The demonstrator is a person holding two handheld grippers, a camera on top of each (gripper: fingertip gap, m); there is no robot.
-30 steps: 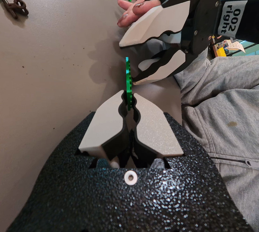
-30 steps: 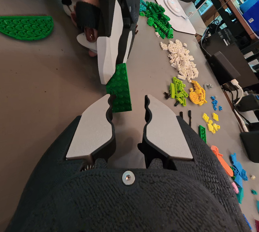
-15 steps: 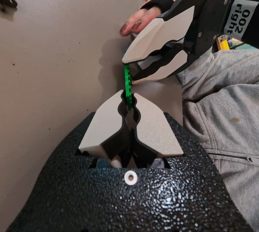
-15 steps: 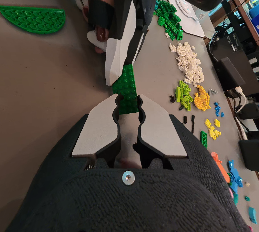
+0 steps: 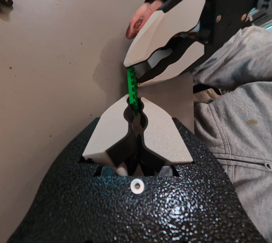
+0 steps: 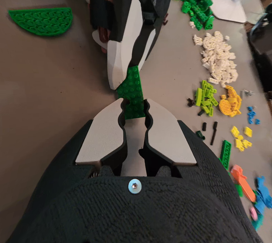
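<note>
1. Grey-brown surface [image 6: 44, 74] carries the loose pieces: a green half-round plate [image 6: 41, 21] at ten o'clock in my right wrist view, and piles of white [image 6: 217, 59], lime [image 6: 206, 99], orange-yellow [image 6: 231, 102] and dark green bricks [image 6: 197, 3] from one to three o'clock.

2. My left hand-held gripper [image 5: 134, 100] is clenched on the thin edge of a green studded wedge plate [image 5: 132, 86], which stands up at twelve o'clock from its tips, studs facing three o'clock.

3. What changed: a second ago my right hand-held gripper [image 6: 134, 100] was wide apart with only one fingertip near the plate. Now both its pads bracket the plate's lower end, one on each long edge, so it is grasping the same plate [image 6: 132, 93].

4. So the plate is now gripped at both ends, lifted off the surface, between the two hand-held grippers.

5. Both views are slightly smeared, and the colourful pieces at twelve o'clock in the left view have slid towards the top edge.
</note>
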